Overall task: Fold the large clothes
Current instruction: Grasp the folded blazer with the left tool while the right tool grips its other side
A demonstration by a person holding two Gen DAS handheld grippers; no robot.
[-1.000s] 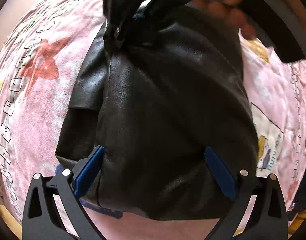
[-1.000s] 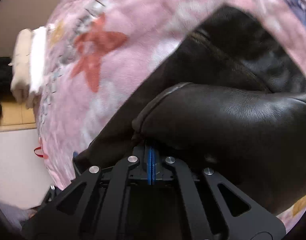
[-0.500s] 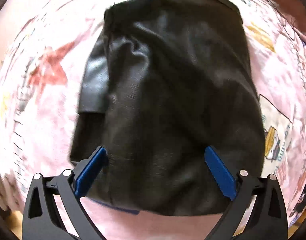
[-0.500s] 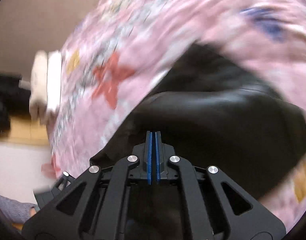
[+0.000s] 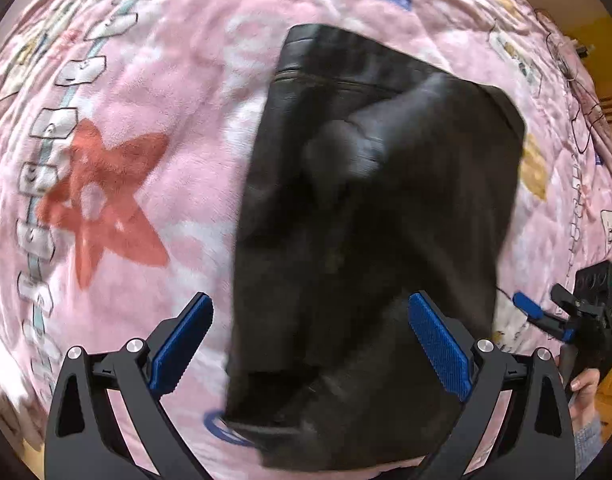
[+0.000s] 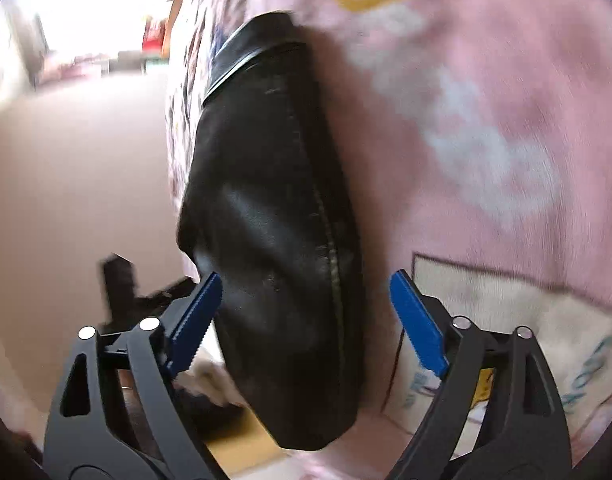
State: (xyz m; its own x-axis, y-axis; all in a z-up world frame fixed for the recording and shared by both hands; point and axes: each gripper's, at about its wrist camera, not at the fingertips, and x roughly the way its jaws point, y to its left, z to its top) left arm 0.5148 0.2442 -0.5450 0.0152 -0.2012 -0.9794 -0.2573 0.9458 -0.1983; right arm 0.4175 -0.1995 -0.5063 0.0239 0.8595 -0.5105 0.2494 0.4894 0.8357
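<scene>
One folded black jacket [image 5: 369, 240] lay on the pink blanket [image 5: 154, 80], both grippers released.

The jacket sat toward the blanket's middle, a red star print [image 5: 98, 200] beside it. The left gripper [image 5: 309, 344] hung over the jacket's near end, fingers spread and gripping nothing. The right gripper [image 6: 306, 320] had just been opening; its fingers stood wide apart on either side of the jacket's edge without pressing it. Lettering on a cream print [image 6: 525, 320] was too blurred to read.

Left hand-held gripper [image 5: 309, 344] jaws wide; right hand-held gripper [image 6: 306, 316] just opened, empty
</scene>
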